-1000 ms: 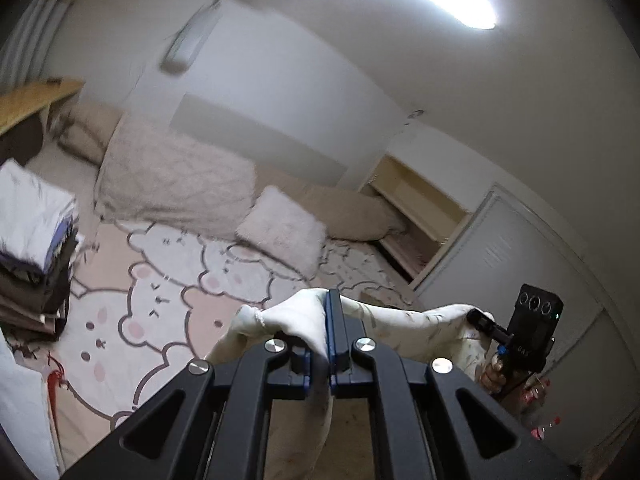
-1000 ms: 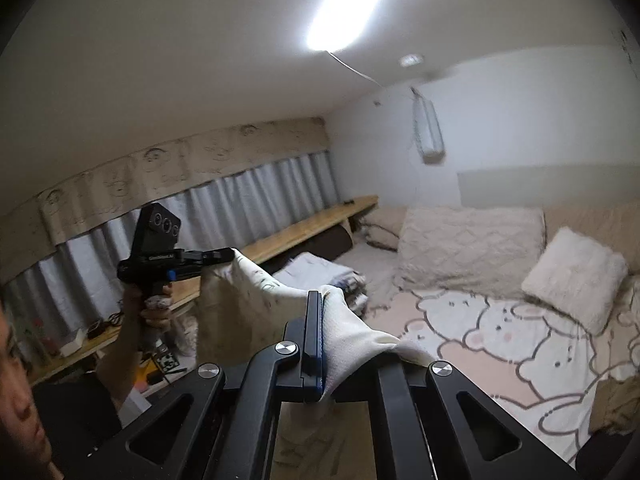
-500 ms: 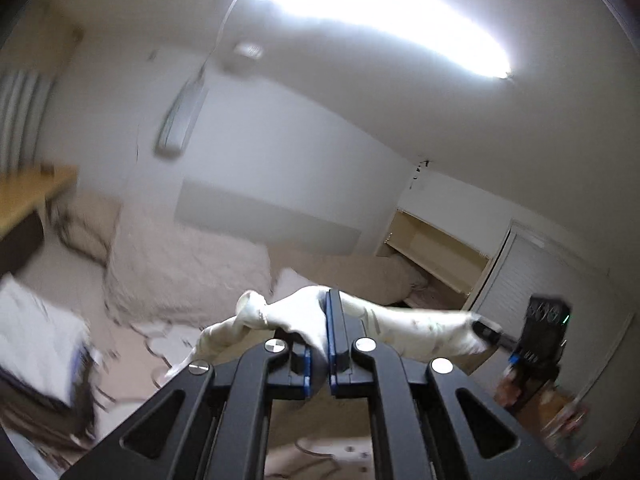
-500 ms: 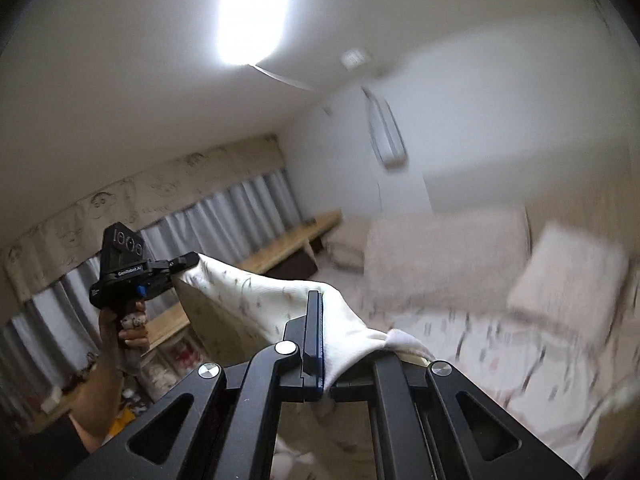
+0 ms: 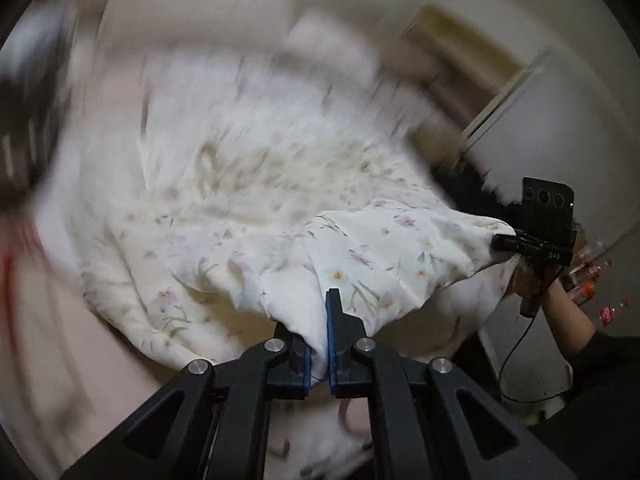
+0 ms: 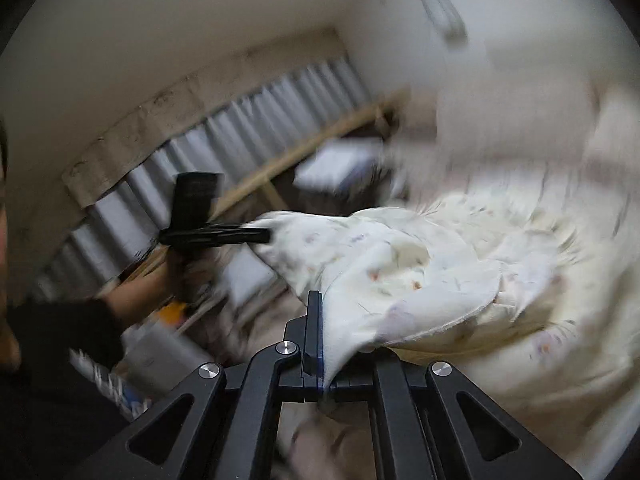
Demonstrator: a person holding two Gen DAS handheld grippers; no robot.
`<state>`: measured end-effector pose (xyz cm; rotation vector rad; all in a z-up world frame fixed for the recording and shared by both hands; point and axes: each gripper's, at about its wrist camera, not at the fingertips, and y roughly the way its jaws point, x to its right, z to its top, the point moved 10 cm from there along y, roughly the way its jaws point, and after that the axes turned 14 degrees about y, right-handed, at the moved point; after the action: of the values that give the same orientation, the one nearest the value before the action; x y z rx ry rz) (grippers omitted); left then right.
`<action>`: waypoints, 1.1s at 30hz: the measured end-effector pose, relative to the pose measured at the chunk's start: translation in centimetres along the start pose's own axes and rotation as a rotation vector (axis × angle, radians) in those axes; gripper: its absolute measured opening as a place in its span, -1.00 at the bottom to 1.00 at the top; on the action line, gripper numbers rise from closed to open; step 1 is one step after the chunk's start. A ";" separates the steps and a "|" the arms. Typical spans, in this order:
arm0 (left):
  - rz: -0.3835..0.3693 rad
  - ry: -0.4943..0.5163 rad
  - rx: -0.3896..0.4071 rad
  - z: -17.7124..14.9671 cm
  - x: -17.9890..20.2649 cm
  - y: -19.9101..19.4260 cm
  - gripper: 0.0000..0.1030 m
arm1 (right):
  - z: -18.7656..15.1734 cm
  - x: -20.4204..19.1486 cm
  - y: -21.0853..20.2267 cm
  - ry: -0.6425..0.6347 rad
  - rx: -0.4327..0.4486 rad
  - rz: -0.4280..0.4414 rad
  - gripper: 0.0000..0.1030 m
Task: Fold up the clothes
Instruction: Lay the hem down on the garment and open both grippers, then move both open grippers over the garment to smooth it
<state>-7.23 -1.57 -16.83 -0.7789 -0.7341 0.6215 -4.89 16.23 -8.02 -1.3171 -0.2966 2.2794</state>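
— Cream cotton-looking cloth, thin and soft, printed with small orange and lilac flowers and grey-green stems: that is the garment (image 5: 360, 248), and it billows in folds above the bed (image 5: 48, 380), held up by two corners.

— Who holds what?

— The left hand-held gripper (image 5: 318, 344) has its blue-padded fingers (image 5: 333, 320) pinched together on a bunched hem of the garment. The right hand-held gripper (image 6: 320, 344) is likewise clenched on another edge, the cloth spilling over to its right side.

— What does one camera give that the other misses?

— The left wrist view shows the right hand-held gripper (image 5: 498, 242) from outside, its black tips clamped on a gathered corner, a bare forearm and dark sleeve under it, and a pale cupboard front (image 5: 560, 128) behind. The right wrist view shows instead the left hand-held gripper (image 6: 264, 235) gripping the opposite corner, with pleated grey curtains (image 6: 248, 136) and a long wooden shelf (image 6: 320, 140) beyond.

— And the far part of the garment?

— Smeared by motion in both views; it spreads wide toward the head end of the bed, but whether it touches the bedding I cannot tell. A raw, slightly frayed edge (image 6: 476, 304) shows in the right wrist view.
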 end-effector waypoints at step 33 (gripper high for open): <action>-0.002 0.032 -0.130 -7.9 0.8 -3.3 -0.02 | -14.0 9.5 -1.6 0.254 -0.138 -0.368 0.60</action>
<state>0.05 -5.99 -17.81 -0.9061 -0.7513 0.5620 3.68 21.69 -21.68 -1.4652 -0.5637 1.7939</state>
